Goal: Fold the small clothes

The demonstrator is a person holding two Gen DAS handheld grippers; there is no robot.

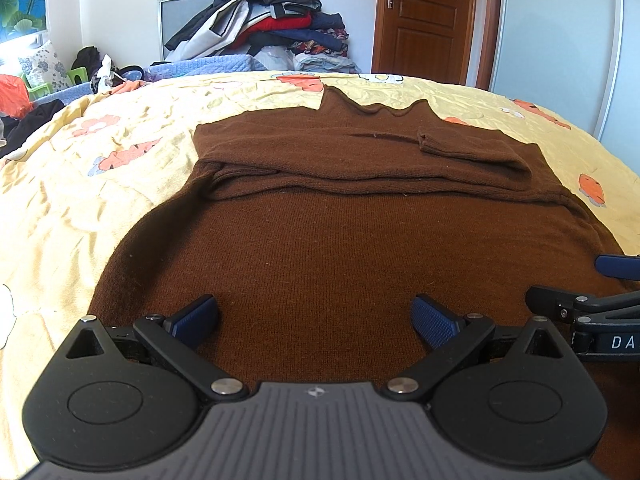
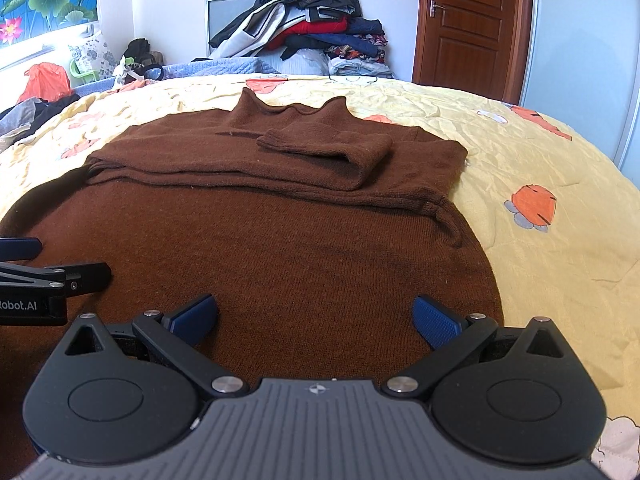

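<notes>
- The left tongs point(image 1: 314, 322) are spread wide and grasp nothing; they hover low over the near part of the sweater point(image 1: 320, 248), toward its 7 o'clock side, which suits a pick at the hem below them.
- The right tongs point(image 2: 314, 322) are likewise released and empty, set over the sweater's 5 o'clock side. Each wrist view catches the other tool at its edge, so the two stand side by side, near but apart. I judge this pairing is meant to lift the near edge evenly with both hands.
- The sweater lies flat on the bed point(image 2: 560, 152), collar point(image 2: 292, 110) at 12 o'clock, hem toward the tongs. It is already narrowed: the sleeves point(image 2: 332, 152) are laid across the chest in a band, with one cuff on top, so they will stay inside the next fold.
- Judged from this, the step left is to carry the hem up toward the collar; the hem itself is hidden under the tools.
- Past the bed, at 12 o'clock, a pile of clothes point(image 2: 304, 12) rests against the wall, with a door point(image 2: 472, 20) at 1 o'clock.
</notes>
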